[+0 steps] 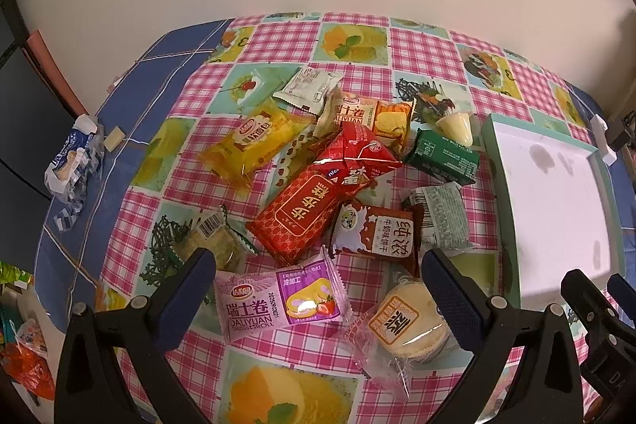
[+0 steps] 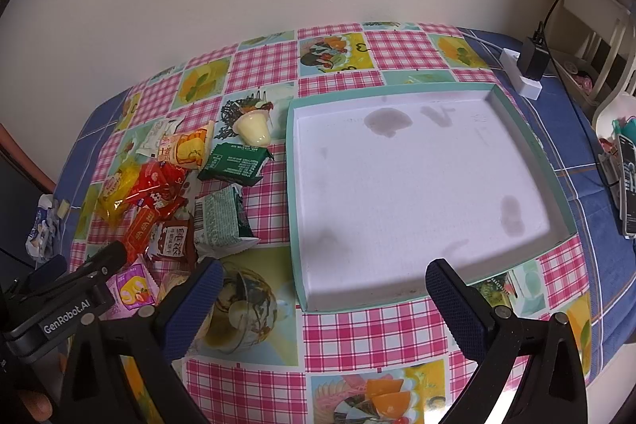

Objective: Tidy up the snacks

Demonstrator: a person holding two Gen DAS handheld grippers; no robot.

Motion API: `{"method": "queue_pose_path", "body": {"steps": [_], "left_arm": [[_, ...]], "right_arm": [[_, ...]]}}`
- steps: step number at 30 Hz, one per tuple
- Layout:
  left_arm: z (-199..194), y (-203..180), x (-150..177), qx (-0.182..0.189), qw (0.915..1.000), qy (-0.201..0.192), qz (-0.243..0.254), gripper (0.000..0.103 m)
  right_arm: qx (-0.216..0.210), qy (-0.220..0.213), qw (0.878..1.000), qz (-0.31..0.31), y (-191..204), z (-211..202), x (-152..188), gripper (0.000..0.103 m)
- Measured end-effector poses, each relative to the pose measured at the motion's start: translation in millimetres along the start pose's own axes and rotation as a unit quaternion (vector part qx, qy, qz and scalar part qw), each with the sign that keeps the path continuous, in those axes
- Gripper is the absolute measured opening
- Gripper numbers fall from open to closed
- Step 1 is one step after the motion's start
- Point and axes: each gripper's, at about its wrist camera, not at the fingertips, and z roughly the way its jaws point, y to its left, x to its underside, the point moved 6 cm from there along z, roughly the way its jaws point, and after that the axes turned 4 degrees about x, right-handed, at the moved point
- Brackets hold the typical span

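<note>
A heap of wrapped snacks lies on the checked tablecloth: a long red pack, a yellow bread pack, a pink Swiss-roll pack, a round cake in clear wrap, a brown biscuit pack, a dark green pack and a jelly cup. My left gripper hovers open above the near side of the heap, holding nothing. A shallow white tray with a teal rim stands right of the heap, with nothing in it. My right gripper hangs open over the tray's near edge.
A crumpled blue-and-white wrapper lies at the table's left edge on the blue cloth. A white power strip with a black plug sits behind the tray. A phone lies at the far right. A wall bounds the table's far side.
</note>
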Motion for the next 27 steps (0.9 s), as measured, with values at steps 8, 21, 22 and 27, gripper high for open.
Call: {"method": "queue_pose_path", "body": {"steps": [8,21,22,27], "left_arm": [[1.8,0.2,1.5,-0.001,1.0,0.004,-0.001,0.103],[3.6,2.8,1.9,0.0,0.9999,0.009,-0.004,0.103],[3.5,2.5,2.0,0.0,0.9999,0.01,-0.004,0.103],[4.3,3.8,2.4,0.0,0.9999,0.011,-0.006,0.103]], "right_arm": [[0.0,0.0,1.0,0.0,0.7,0.2,0.4,0.103],[0.0,0.001,1.0,0.0,0.2,0.0,-0.4,0.103],[0.0,0.001,1.0,0.0,0.1,-0.1,-0.6,0.103],[0.001,0.001,1.0,-0.003,4.0,0.8,2.2,0.103]]}}
